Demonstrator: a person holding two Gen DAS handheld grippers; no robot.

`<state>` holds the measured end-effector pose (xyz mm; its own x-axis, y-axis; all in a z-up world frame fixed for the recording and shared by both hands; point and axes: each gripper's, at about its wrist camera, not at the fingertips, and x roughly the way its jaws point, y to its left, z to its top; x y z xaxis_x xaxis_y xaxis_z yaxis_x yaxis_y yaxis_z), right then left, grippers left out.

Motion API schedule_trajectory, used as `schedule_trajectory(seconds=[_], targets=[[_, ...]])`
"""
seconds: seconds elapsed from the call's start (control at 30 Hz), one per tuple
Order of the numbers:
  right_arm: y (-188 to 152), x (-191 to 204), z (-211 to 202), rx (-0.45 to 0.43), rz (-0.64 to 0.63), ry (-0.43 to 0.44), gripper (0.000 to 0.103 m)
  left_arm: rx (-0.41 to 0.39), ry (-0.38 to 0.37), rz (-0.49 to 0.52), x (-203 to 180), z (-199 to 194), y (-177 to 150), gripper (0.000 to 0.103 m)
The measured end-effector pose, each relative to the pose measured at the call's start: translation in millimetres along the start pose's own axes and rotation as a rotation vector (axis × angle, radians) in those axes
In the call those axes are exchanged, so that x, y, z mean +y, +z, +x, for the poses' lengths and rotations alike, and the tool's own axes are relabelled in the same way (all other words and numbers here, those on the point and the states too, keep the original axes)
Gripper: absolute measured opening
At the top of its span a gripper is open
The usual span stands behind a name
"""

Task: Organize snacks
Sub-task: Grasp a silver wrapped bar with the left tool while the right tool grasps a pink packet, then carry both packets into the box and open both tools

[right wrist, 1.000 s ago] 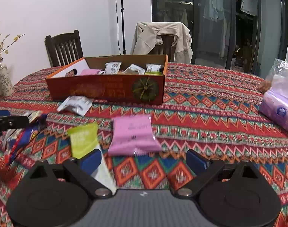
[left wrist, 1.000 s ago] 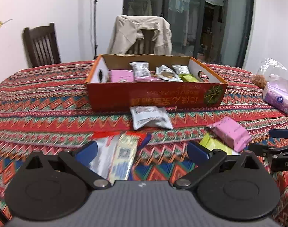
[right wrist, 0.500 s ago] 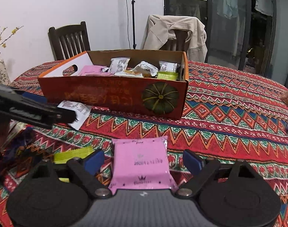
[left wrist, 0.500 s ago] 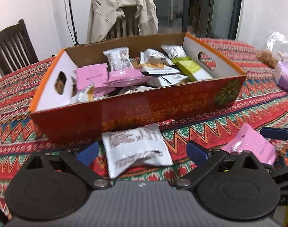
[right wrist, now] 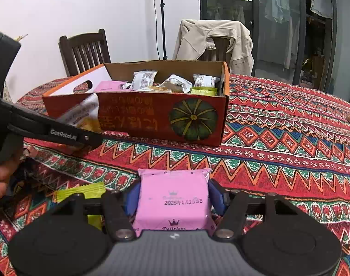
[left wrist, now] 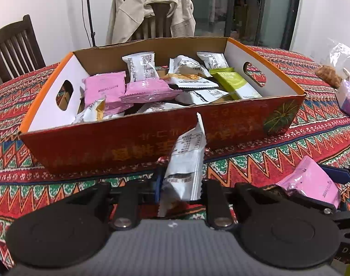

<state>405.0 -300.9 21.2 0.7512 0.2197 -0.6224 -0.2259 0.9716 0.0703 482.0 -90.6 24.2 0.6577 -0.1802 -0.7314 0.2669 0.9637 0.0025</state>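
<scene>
pink packet [right wrist: 173, 199] between the closing right claw [right wrist: 173, 197].

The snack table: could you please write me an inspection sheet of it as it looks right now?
Surface: table under a red patterned cloth.
Job's things: orange cardboard box holding pink, white and green packets; white snack packet pinched upright in front of it; pink snack packet and a green packet lying on the cloth.
Clutter: clear plastic bag and a purple-and-white pack at the table's right edge.
Grippers: left gripper shut on the white snack packet; right gripper closing, the pink snack packet between its pads.
Cables: one hangs down the wall beside a stand pole.
Surroundings: two wooden chairs, one draped with a beige jacket; glass doors behind.
</scene>
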Motion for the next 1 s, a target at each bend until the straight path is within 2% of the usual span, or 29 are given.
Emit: schedule_trajectory(seconds=[0.13, 0.27, 0.47, 0.6, 0.8, 1.0], targets=[[-5, -2, -12, -0.019, 0.010, 0.005, 0.061, -0.008, -0.033, -0.035, -1, -16, -10, 0.019], [-11, -1, -35, -0.046, 0.006, -0.001, 0.061, -0.053, -0.069, -0.046, -5, -52, -28, 0.019], [-25, 4, -80, -0.090, 0.004, -0.004, 0.061, -0.109, -0.131, -0.079, -10, -115, -68, 0.019], [-36, 15, -108, -0.106, -0.011, 0.010, 0.061, -0.136, -0.129, -0.100, -11, -150, -96, 0.019], [-52, 37, -135, -0.116, -0.030, 0.051, 0.061, -0.128, -0.140, -0.130, -6, -176, -124, 0.019], [-57, 54, -143, -0.117, -0.054, 0.068, 0.061, -0.150, -0.145, -0.150, -1, -189, -133, 0.019]])
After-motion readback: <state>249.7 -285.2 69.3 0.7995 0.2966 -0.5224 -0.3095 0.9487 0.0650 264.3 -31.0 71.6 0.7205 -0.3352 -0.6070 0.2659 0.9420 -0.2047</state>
